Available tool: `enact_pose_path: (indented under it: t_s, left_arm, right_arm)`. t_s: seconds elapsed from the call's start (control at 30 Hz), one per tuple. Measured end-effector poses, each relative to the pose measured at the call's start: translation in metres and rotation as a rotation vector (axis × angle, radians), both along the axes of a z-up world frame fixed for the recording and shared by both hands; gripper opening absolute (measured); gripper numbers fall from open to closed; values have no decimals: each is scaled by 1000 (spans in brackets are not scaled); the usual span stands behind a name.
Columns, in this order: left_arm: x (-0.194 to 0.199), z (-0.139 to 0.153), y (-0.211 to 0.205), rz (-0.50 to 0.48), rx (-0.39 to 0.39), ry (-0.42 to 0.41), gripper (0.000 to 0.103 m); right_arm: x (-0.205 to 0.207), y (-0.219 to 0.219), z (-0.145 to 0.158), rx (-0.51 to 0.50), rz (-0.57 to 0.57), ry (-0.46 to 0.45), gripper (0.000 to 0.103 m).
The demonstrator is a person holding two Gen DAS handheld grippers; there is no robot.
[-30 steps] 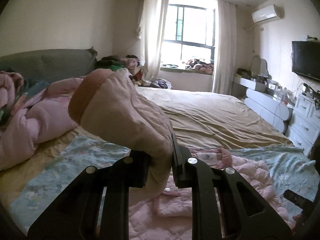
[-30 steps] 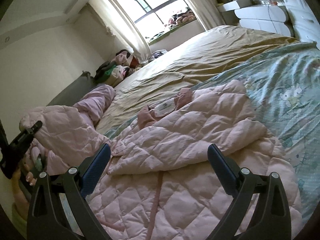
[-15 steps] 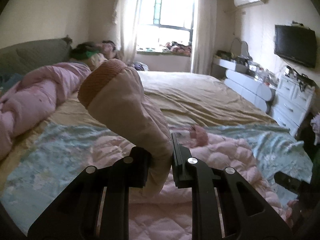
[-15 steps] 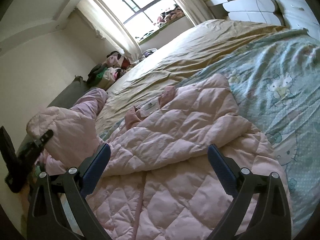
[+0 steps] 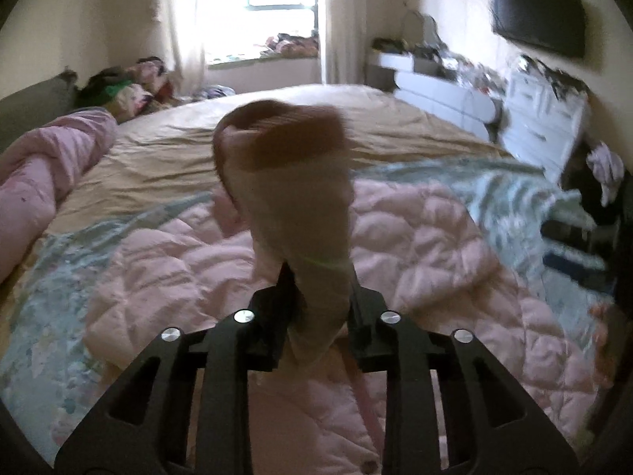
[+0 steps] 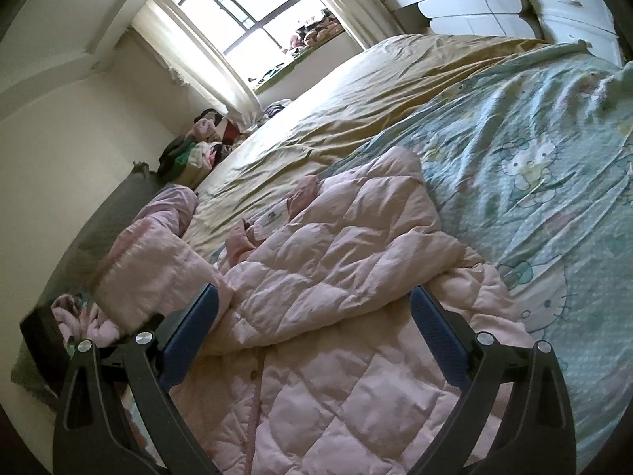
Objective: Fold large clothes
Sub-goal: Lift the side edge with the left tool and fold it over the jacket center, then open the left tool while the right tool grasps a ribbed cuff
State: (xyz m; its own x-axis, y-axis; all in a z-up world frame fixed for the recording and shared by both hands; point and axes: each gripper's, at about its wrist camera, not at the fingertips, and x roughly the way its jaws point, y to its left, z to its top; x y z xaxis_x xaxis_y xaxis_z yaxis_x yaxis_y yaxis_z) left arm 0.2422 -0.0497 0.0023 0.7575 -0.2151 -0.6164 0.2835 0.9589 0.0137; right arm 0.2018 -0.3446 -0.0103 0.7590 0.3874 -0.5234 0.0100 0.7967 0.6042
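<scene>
On the near half of the bed, a pink quilted jacket lies spread over a pale green cartoon-print sheet, its far side folded in across the body and its collar with a white label pointing toward the window. One sleeve is lifted off the bed, its darker ribbed cuff uppermost, and sits between the jaws of the left gripper; those jaws have just been easing apart, yet the fabric still fills the gap and touches both pads, so the sleeve is still grasped, if loosely. In the right wrist view the same raised sleeve stands at the left edge of the jacket. The right gripper hangs over the jacket's middle with its blue-padded jaws spread wide and nothing between them. Beyond the sheet stretches a tan bedspread, with a rumpled pink duvet along the headboard side. Farther off are a heap of clothes in the corner, a bright window, white drawers and a wall-mounted television.
</scene>
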Motion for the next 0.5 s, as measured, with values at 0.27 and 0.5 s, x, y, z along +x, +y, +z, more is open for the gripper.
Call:
enact_pose_path:
  t_s: [0.27, 0.5]
  left_arm:
    - [-19, -25, -36, -117, 132, 61, 38]
    - [-31, -31, -18, -131, 92, 109, 68]
  right_arm:
    - [0, -9, 11, -27, -22, -6, 97]
    - [15, 9, 10, -50, 46, 50, 97]
